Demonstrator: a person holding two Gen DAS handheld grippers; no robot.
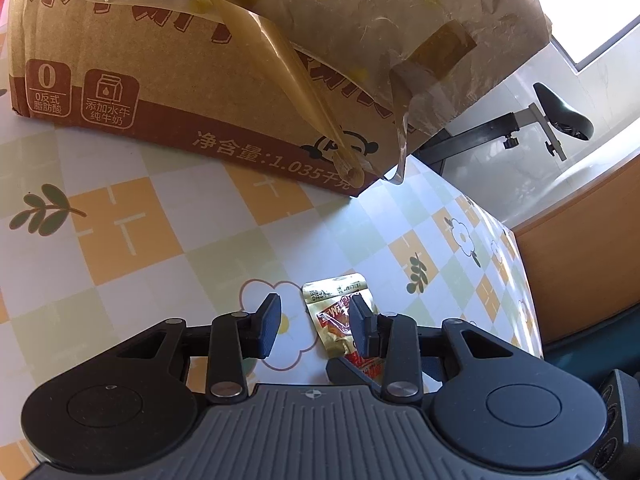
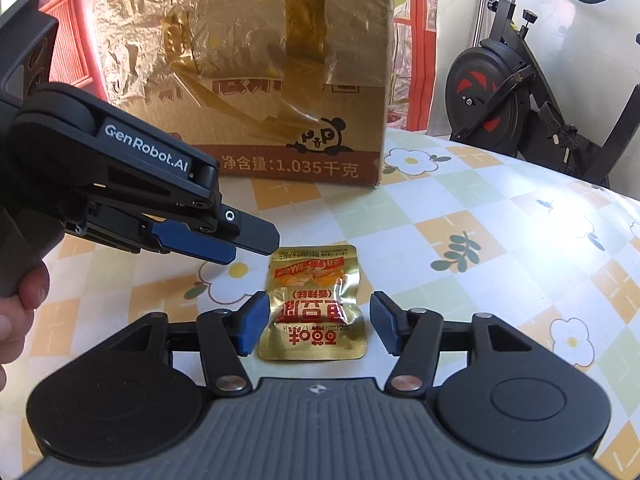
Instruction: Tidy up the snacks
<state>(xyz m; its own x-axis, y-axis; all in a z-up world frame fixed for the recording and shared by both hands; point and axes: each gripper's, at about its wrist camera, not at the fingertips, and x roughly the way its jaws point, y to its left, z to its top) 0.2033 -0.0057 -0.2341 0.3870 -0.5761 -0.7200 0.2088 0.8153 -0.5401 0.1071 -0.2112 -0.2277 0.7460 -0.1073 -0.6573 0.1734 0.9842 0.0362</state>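
Note:
A gold foil snack packet (image 2: 312, 308) with red print lies flat on the checked tablecloth (image 2: 460, 208). My right gripper (image 2: 319, 328) stands open around it. The left pad sits close to the packet's edge and the right pad is clear of it. My left gripper (image 2: 254, 248) comes in from the left, held by a hand, with its tips just above the packet's far left corner. In the left wrist view the packet (image 1: 332, 300) lies under the right finger of the left gripper (image 1: 316, 326). Its jaws stand a little apart and do not press on the packet.
A large cardboard box (image 2: 260, 80) with loose tape and plastic film stands on the table behind the packet, also in the left wrist view (image 1: 160, 80). An exercise bike (image 2: 520, 92) stands beyond the table's far right edge.

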